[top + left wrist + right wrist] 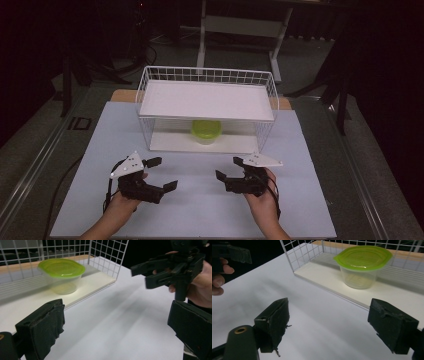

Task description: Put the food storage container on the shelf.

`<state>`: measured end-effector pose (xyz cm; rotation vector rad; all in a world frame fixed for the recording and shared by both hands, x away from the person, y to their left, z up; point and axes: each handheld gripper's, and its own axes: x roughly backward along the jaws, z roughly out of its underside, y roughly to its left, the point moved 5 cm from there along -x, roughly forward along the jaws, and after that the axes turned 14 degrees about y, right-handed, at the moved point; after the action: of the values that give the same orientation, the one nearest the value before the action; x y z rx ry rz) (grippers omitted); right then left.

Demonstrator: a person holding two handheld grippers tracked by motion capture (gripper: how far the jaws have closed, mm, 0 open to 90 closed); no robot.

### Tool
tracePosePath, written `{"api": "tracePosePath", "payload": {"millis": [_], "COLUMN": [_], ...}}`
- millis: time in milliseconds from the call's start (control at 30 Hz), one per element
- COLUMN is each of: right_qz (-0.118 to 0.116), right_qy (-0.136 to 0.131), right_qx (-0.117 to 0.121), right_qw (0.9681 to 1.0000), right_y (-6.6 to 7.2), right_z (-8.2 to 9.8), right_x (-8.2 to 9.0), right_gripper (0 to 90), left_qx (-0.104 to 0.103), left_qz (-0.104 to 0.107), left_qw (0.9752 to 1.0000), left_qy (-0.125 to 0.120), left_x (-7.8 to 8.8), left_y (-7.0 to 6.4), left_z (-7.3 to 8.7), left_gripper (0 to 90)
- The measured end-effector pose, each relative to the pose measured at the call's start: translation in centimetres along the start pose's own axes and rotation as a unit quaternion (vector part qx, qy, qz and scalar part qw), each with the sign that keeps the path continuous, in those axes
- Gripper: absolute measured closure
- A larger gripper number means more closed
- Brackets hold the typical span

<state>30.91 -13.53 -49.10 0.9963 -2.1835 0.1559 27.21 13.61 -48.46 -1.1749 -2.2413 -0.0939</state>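
High view shows the left gripper (pixel 161 173) and the right gripper (pixel 228 168) above the white table (pixel 200 210), both with jaws spread wide and holding nothing. Behind them a plastic tub (pixel 206 132) with green lid stands on the lower shelf of the wire rack (pixel 207 100).

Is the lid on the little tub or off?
On. The green lid sits flat across the top of the clear tub, which stands upright on the rack's bottom shelf.
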Motion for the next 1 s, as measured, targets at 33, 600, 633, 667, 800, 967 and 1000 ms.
{"api": "tracePosePath", "payload": {"millis": [33, 600, 633, 667, 800, 967, 1000], "right_qz": [0.0, 0.006, 0.003, 0.003, 0.006, 0.007, 0.005], "right_qy": [-0.002, -0.002, -0.003, -0.003, -0.002, 0.001, 0.001], "right_qx": [-0.001, 0.0, -0.001, -0.001, 0.009, 0.023, 0.02], "right_qw": [1.0, 1.0, 1.0, 1.0, 0.9999, 0.9997, 0.9998], "right_y": [-0.1, -0.4, -0.4, -0.4, -0.3, -0.5, -0.5], "right_z": [0.2, 3.2, 3.4, 3.4, 4.0, 5.1, 5.3], "right_x": [0.2, 3.5, 3.8, 3.8, 4.7, 5.5, 5.7], "right_gripper": [17.3, 17.3, 17.3, 17.3, 17.3, 17.2, 17.2], "left_qx": [0.003, 0.02, 0.02, 0.02, 0.024, 0.021, 0.019], "left_qz": [0.0, 0.004, 0.004, 0.004, -0.001, -0.003, -0.003], "left_qw": [1.0, 0.9998, 0.9998, 0.9998, 0.9997, 0.9998, 0.9998], "left_qy": [0.0, -0.001, 0.0, 0.0, -0.005, -0.005, -0.003], "left_x": [0.2, 2.3, 2.4, 2.4, 3.3, 3.9, 3.9], "left_y": [0.1, 0.6, 0.6, 0.6, 0.6, 0.4, 0.4], "left_z": [0.3, 3.5, 3.6, 3.6, 4.2, 4.6, 4.7], "left_gripper": [1.9, 1.9, 1.9, 1.9, 1.9, 1.8, 1.9]}}
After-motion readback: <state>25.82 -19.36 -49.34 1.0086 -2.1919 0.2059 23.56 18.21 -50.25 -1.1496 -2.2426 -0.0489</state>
